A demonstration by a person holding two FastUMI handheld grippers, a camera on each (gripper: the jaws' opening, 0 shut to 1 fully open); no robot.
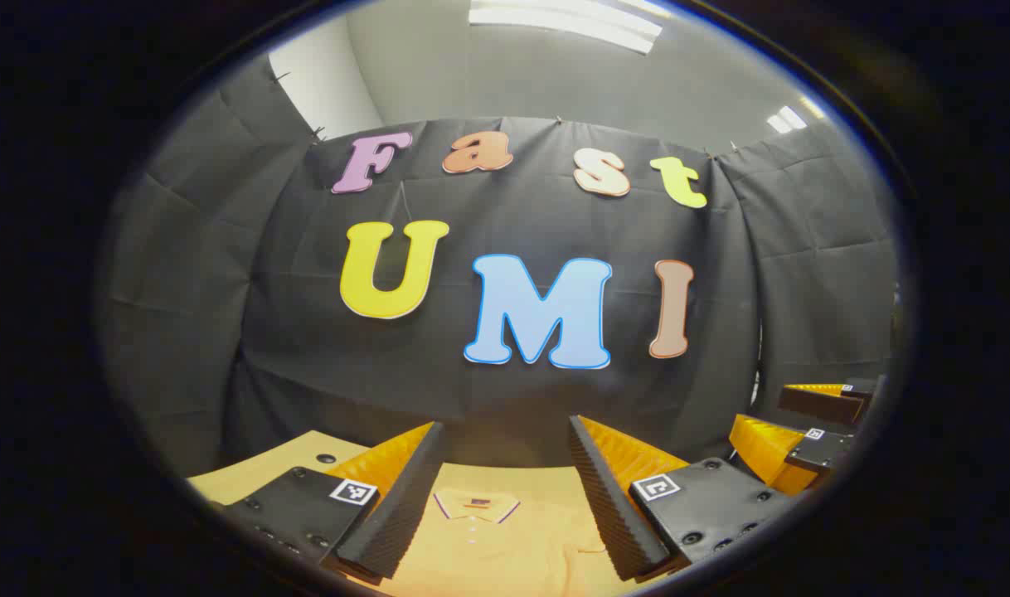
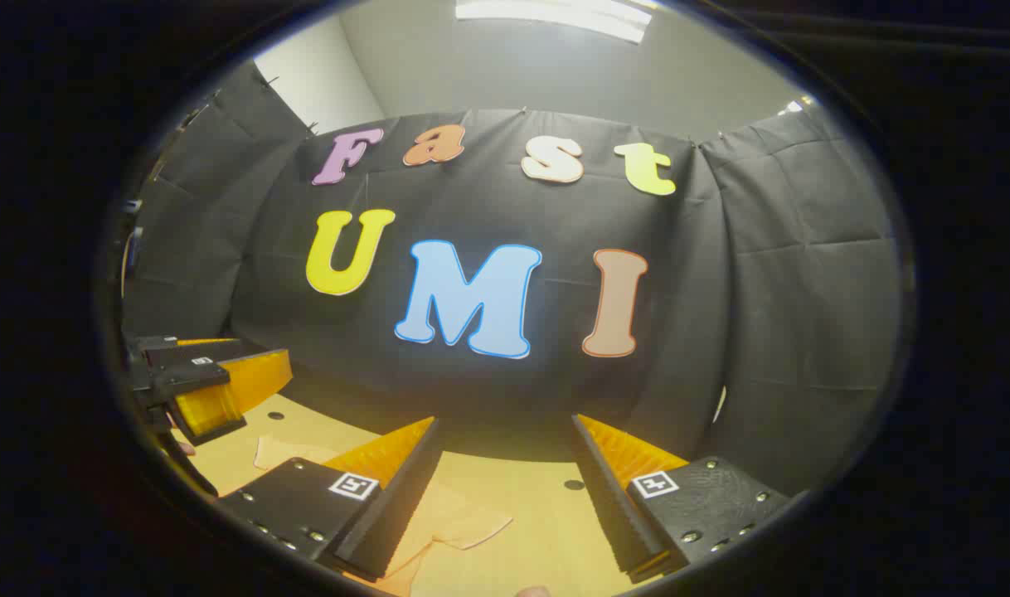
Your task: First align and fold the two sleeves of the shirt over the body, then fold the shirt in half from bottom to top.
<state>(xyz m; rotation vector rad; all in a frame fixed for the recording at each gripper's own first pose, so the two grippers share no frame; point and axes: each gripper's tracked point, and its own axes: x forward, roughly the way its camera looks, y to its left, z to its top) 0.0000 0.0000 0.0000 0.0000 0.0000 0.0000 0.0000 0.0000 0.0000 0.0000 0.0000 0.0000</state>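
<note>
A pale orange shirt (image 1: 505,539), its collar (image 1: 476,503) edged in dark piping, is seen on a yellowish tabletop (image 2: 538,489).

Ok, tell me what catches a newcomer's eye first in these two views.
First, the orange shirt lying flat on the table, collar between the open left tool. In the right gripper view, a sleeve lies beneath the open right tool, with the left tool off to the side.

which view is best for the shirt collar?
Left gripper view: the collar sits centred between the open left gripper. Right gripper view shows a sleeve of the shirt, not the collar.
</note>
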